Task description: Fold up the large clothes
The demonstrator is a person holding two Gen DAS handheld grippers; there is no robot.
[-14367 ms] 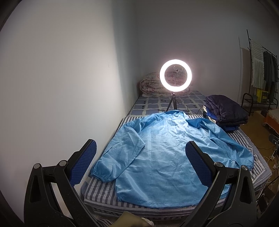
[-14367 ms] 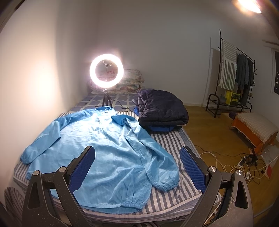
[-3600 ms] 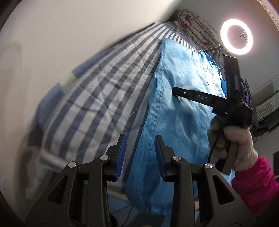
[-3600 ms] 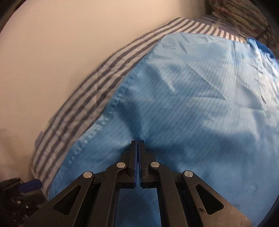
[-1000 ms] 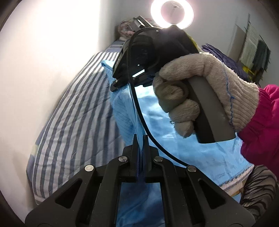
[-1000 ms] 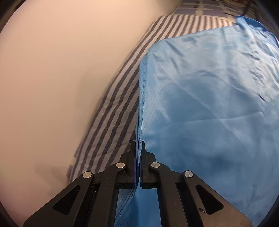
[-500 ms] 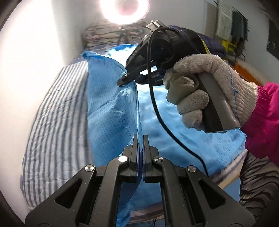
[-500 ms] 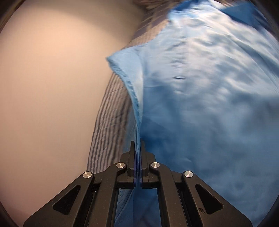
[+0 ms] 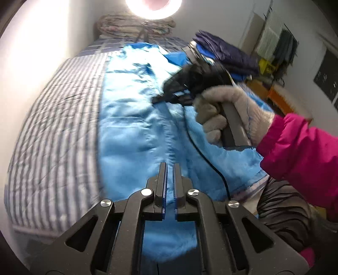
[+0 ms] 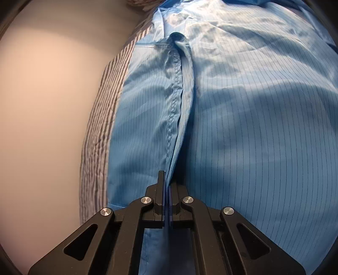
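Observation:
A large light-blue jacket [image 9: 131, 118] lies spread on the striped bed [image 9: 52, 131]; its left side is folded over the body. My left gripper [image 9: 169, 169] hangs just above the jacket near its lower hem, jaws a small gap apart with nothing between them. My right gripper [image 10: 168, 179] is shut on the folded seam edge of the jacket [image 10: 253, 127]. It also shows in the left wrist view [image 9: 160, 99], held by a gloved hand, low over the middle of the jacket.
A ring light [image 9: 153, 6] stands at the bed's head by rolled bedding [image 9: 135, 23]. A dark folded coat [image 9: 228, 55] lies at the bed's right. A white wall [image 10: 52, 105] runs along the bed's left. A clothes rack [image 9: 278, 44] stands far right.
Both grippers carried the jacket's left edge over to the right and lowered it onto the body. My left gripper's jaws have parted and let the cloth go.

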